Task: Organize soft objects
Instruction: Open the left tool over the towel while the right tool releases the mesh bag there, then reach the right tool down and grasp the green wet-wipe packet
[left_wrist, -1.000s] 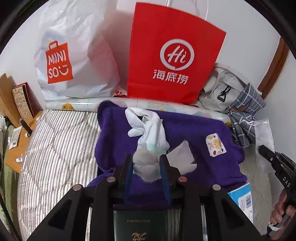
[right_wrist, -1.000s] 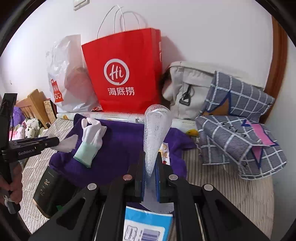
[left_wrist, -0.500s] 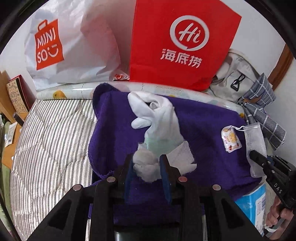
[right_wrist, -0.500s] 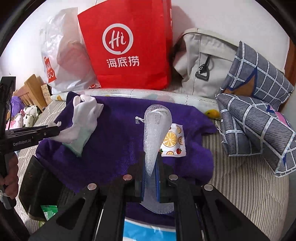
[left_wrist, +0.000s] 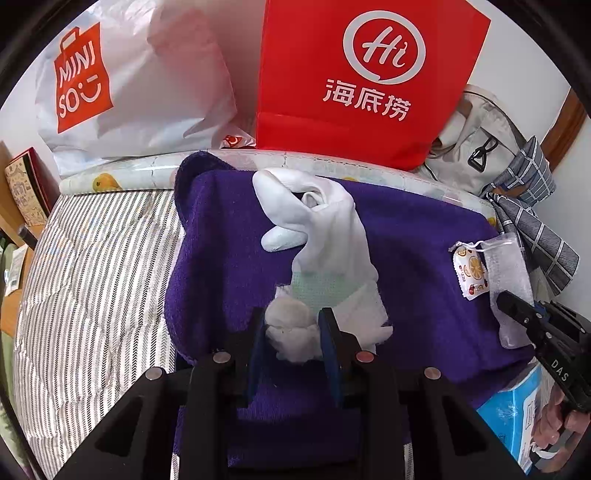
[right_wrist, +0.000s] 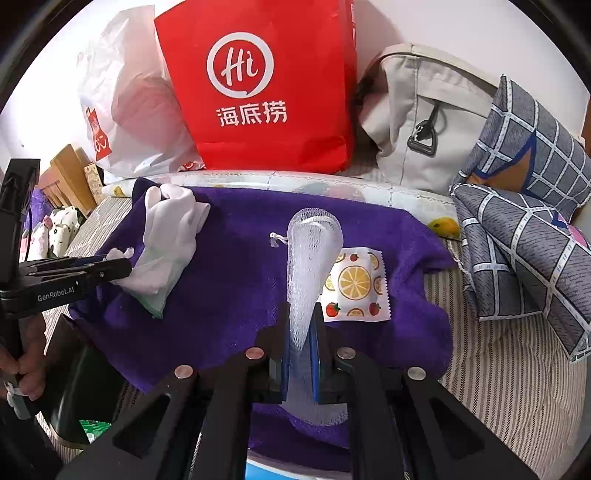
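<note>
Mid-placing: left gripper (left_wrist: 291, 332) clamping white cloth (left_wrist: 293, 334), glove (left_wrist: 325, 229) just ahead on purple towel (left_wrist: 406, 236); right gripper (right_wrist: 300, 343) pinching mesh pouch (right_wrist: 312, 254). Next, probably lowering and releasing onto towel.

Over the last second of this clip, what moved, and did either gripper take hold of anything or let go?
Both grippers advanced toward the red bag, low over the purple towel. Nothing grabbed or released: left gripper stays shut on the white cloth wad, right gripper on the mesh pouch. The white glove and fruit-print packet stayed put.
</note>
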